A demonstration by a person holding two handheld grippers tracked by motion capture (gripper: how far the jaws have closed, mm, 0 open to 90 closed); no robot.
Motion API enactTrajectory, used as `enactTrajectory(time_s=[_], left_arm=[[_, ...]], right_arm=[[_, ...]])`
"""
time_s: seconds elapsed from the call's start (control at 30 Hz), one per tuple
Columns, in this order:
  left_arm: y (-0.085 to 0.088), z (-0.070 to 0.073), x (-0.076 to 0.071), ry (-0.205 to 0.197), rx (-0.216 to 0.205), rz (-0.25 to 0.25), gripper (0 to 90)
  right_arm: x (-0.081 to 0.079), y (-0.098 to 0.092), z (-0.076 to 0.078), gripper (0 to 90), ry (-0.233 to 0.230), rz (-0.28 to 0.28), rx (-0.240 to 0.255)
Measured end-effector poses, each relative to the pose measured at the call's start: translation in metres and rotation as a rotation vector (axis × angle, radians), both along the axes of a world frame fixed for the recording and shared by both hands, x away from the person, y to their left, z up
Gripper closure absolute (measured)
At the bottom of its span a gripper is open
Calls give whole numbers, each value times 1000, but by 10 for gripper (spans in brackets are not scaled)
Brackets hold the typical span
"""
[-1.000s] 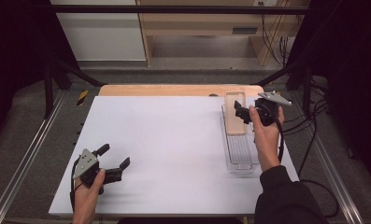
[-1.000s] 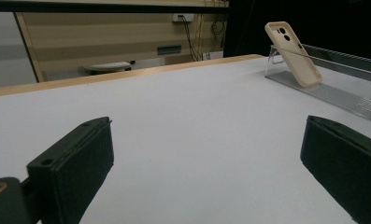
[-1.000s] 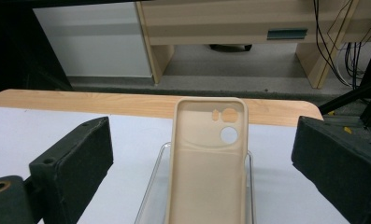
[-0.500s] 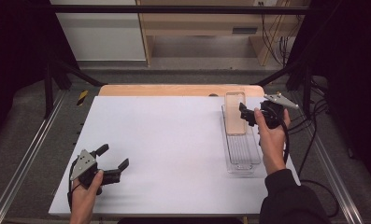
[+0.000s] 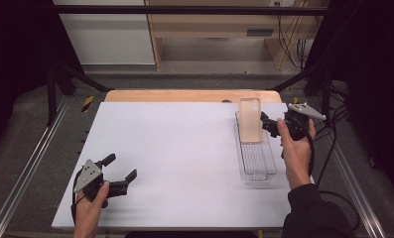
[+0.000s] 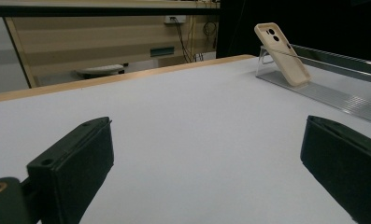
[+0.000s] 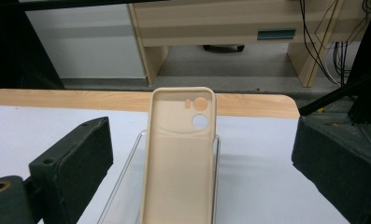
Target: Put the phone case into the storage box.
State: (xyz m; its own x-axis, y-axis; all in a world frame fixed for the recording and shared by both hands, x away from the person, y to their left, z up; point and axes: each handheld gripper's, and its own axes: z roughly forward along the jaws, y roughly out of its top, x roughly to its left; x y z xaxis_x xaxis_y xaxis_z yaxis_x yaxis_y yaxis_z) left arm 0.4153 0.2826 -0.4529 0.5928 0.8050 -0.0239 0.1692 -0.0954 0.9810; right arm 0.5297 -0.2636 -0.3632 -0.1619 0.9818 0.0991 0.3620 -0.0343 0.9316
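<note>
A beige phone case (image 5: 250, 126) leans upright against the far end of a clear plastic stand (image 5: 258, 166) at the table's right. In the right gripper view its hollow inner side (image 7: 178, 154) faces me. My right gripper (image 5: 267, 124) hovers just right of the case, open, jaws apart on either side of it and not touching (image 7: 204, 140). Near the front left edge, my left gripper (image 5: 121, 167) is open with nothing between its jaws (image 6: 206, 163). From there the case (image 6: 282, 53) and stand (image 6: 332, 93) show far off.
The white tabletop (image 5: 184, 148) has a wooden strip (image 5: 184, 95) along its far edge. Metal rails (image 5: 31, 163) run down both sides. Cables (image 5: 333, 148) trail off the right edge. A wooden cabinet (image 5: 209, 25) stands behind the table.
My right gripper has drawn back a little to the right, away from the case, which stays leaning on the stand. The left gripper has barely shifted.
</note>
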Motion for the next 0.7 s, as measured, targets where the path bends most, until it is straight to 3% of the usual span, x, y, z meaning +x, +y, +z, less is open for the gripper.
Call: enactTrajectory(time_s=[0.7], left_arm=[[19, 0, -6, 0, 6, 15, 21]], right_arm=[[-29, -19, 1, 52, -51, 14, 31]])
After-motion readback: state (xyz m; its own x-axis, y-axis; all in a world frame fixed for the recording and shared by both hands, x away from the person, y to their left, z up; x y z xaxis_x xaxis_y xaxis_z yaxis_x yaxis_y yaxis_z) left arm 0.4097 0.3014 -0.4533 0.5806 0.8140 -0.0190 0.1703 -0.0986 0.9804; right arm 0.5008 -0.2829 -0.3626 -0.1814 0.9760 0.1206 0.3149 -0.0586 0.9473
